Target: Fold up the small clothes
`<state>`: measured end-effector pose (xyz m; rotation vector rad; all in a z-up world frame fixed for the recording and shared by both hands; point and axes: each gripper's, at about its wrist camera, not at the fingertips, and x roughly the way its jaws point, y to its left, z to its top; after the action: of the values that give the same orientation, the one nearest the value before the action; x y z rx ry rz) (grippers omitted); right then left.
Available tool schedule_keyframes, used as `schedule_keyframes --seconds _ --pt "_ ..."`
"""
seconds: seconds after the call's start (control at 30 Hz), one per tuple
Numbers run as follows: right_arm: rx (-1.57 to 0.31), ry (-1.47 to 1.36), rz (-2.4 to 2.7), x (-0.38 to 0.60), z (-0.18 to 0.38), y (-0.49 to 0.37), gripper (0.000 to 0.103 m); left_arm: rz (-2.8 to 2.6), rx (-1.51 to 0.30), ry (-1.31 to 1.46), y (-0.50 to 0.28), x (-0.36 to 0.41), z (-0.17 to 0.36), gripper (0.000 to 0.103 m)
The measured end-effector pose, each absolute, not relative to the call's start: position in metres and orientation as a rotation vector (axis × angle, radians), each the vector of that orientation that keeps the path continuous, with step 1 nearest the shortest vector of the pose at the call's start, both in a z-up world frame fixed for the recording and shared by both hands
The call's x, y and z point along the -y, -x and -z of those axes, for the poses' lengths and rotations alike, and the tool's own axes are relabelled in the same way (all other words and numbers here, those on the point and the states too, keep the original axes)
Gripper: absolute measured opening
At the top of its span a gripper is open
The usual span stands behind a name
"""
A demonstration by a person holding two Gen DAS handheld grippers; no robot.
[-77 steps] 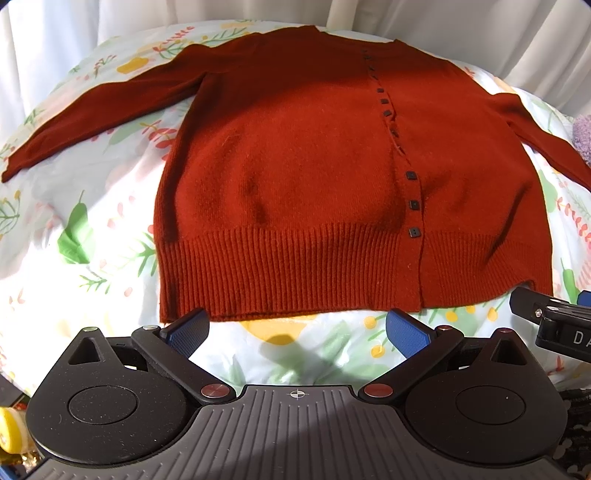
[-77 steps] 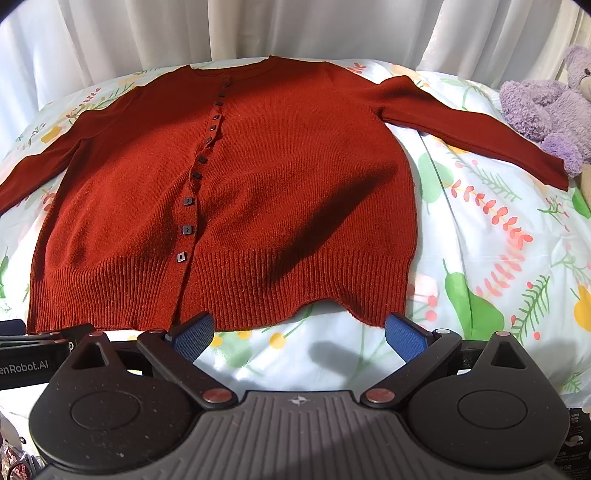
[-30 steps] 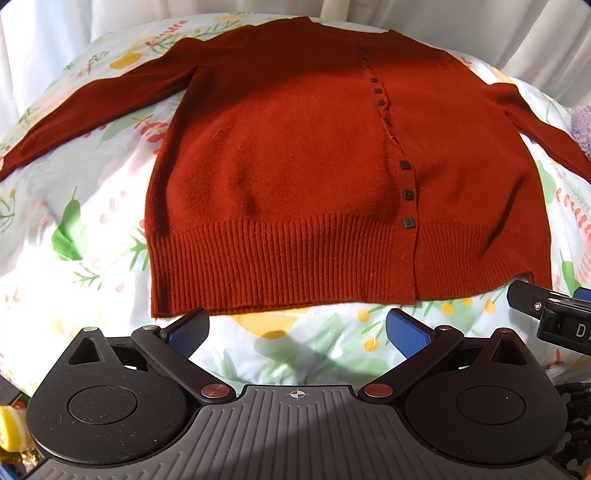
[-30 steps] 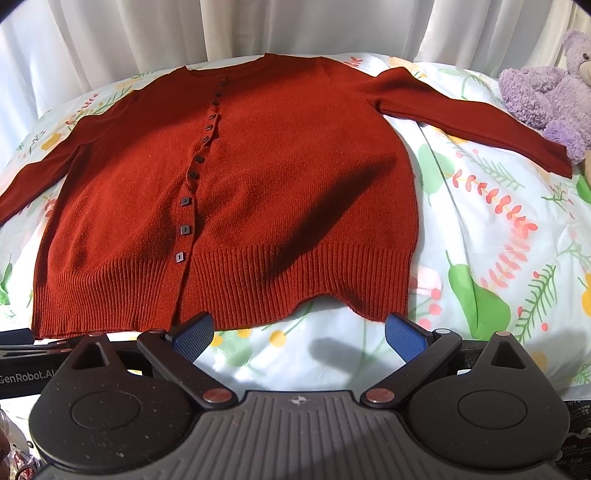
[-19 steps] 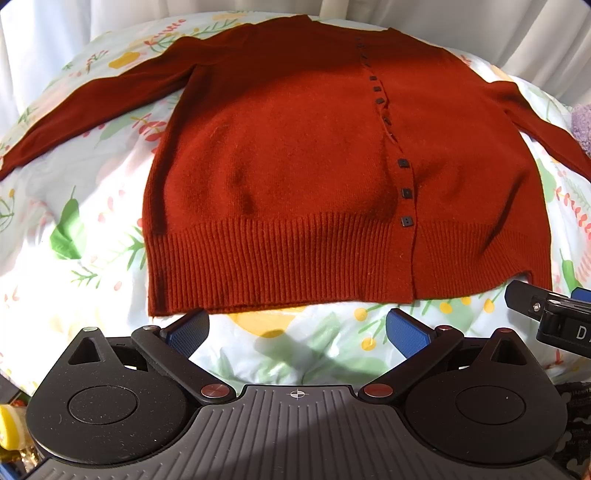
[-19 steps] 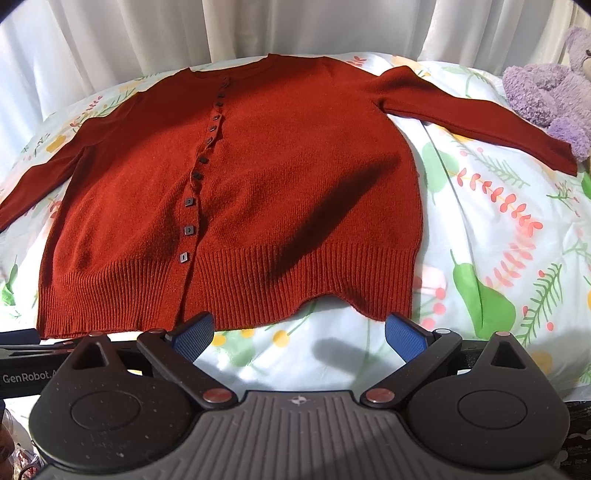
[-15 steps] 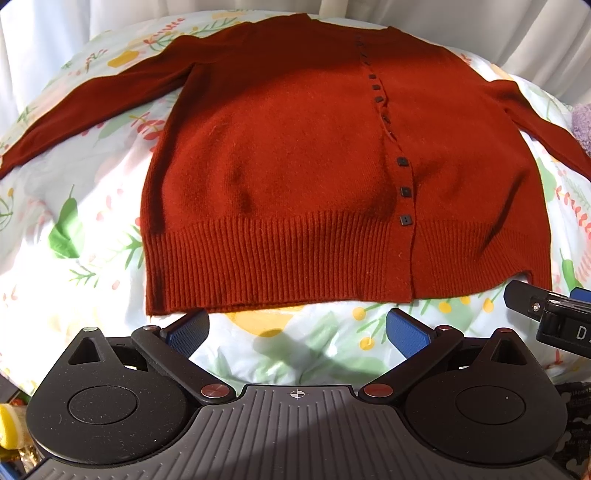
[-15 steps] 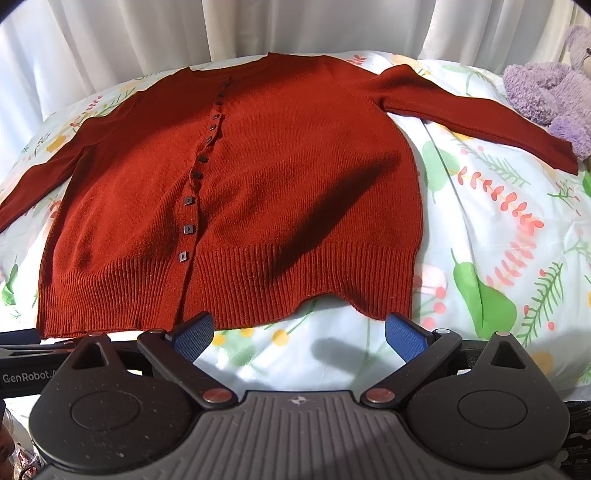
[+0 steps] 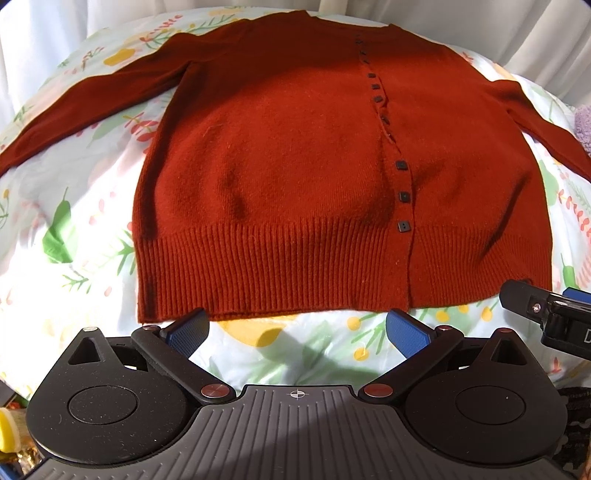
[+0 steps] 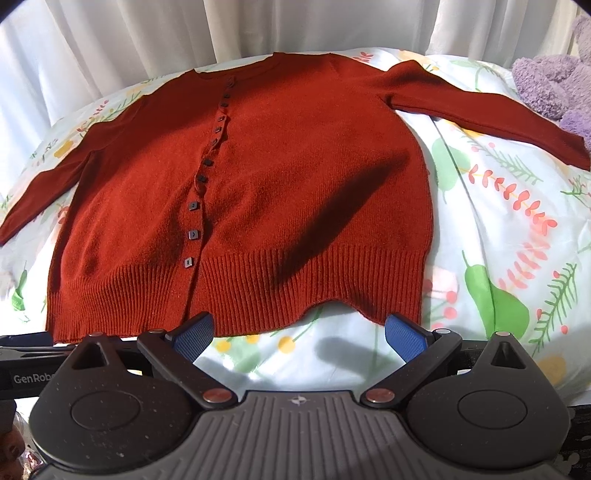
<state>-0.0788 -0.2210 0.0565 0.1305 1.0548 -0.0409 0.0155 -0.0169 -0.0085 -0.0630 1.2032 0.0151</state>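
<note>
A rust-red buttoned cardigan [image 9: 295, 166] lies flat, front up, on a floral bedsheet, both sleeves spread out; it also shows in the right wrist view [image 10: 277, 192]. My left gripper [image 9: 295, 330] is open and empty, just below the ribbed hem, its left pad [image 9: 186, 330] almost at the hem's left corner. My right gripper [image 10: 299, 334] is open and empty, below the hem's right half. The right gripper's body shows at the left view's right edge [image 9: 546, 314].
The floral bedsheet [image 10: 498, 221] covers a rounded bed. A purple plush toy [image 10: 550, 85] sits at the far right by the right sleeve end. White curtains [image 10: 184, 33] hang behind the bed.
Both grippers have crept forward toward the cardigan's hem, which now sits closer to the pads. Both stay open. The cardigan has not moved.
</note>
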Motion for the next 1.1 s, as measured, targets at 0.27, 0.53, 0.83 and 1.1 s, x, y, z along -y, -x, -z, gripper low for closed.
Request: schedule_keyframes --seconds 0.27,0.53,0.83,1.1 --pt "-1.066 -0.213 -0.04 0.229 -0.053 0.071 0.099 0.01 -1.192 0.121 -0.03 0.015 0.007 0.103" --pt "-0.554 -0.618 -0.111 0.335 -0.073 0.069 0.099 -0.043 -1.009 0.311 -0.069 0.002 0.006 0.103" --pt "-0.358 -0.951 0.416 0.544 -0.051 0.034 0.097 -0.017 -0.931 0.452 -0.122 -0.005 0.014 0.103" --pt "-0.43 -1.109 0.594 0.62 0.007 -0.005 0.029 -0.017 -0.935 0.476 -0.148 0.011 0.019 0.103"
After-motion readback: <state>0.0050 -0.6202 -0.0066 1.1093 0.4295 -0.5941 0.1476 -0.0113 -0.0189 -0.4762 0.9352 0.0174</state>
